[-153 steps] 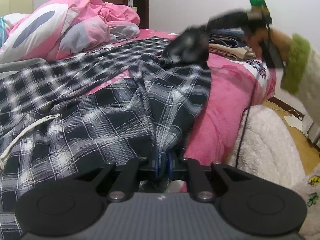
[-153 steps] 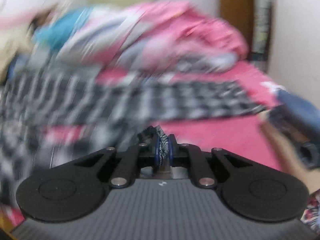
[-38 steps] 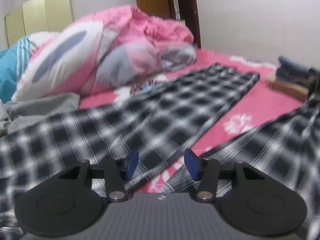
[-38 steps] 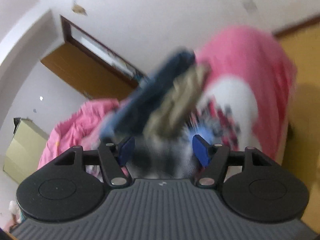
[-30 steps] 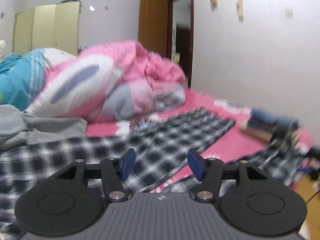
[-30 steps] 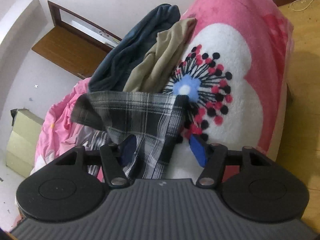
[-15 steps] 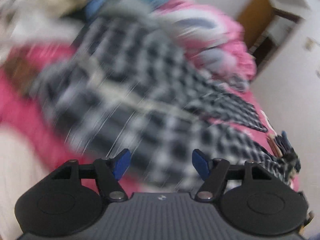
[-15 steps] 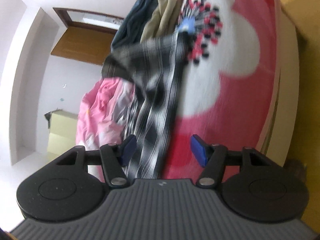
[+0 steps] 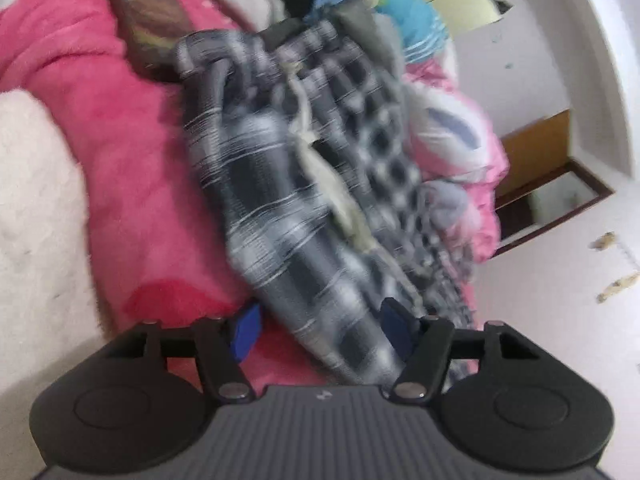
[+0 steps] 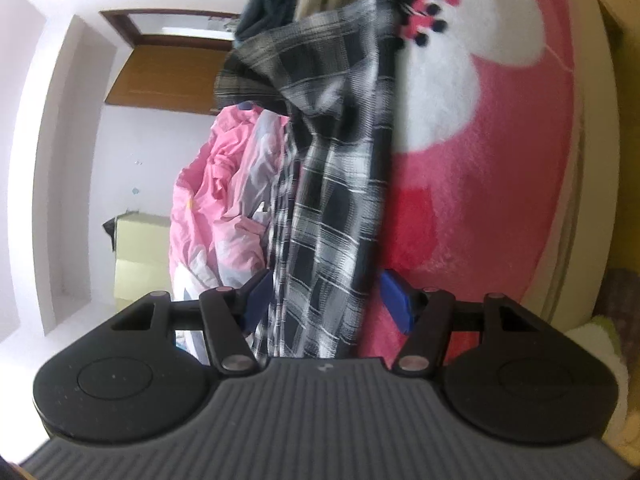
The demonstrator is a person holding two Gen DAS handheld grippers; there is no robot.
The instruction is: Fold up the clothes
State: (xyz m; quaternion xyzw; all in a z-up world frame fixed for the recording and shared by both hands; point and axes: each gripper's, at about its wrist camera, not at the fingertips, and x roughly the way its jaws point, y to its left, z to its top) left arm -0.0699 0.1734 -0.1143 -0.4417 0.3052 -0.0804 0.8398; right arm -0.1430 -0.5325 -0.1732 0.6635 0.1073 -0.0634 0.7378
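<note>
Left wrist view: left gripper [image 9: 320,330] with jaws apart, blurred plaid trousers [image 9: 280,184] lying between them across the pink blanket [image 9: 120,152], not pinched.

Right wrist view: right gripper [image 10: 326,298] likewise apart, plaid trousers [image 10: 332,200] between the pads, unclamped. Apparently folded lengthwise; cross folds and tidying judged left to do.

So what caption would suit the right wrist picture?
Open right gripper straddling black-and-white plaid trousers on a pink blanket.

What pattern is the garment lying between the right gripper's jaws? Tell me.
Black-and-white plaid on the garment, clearest in the right wrist view.
</note>
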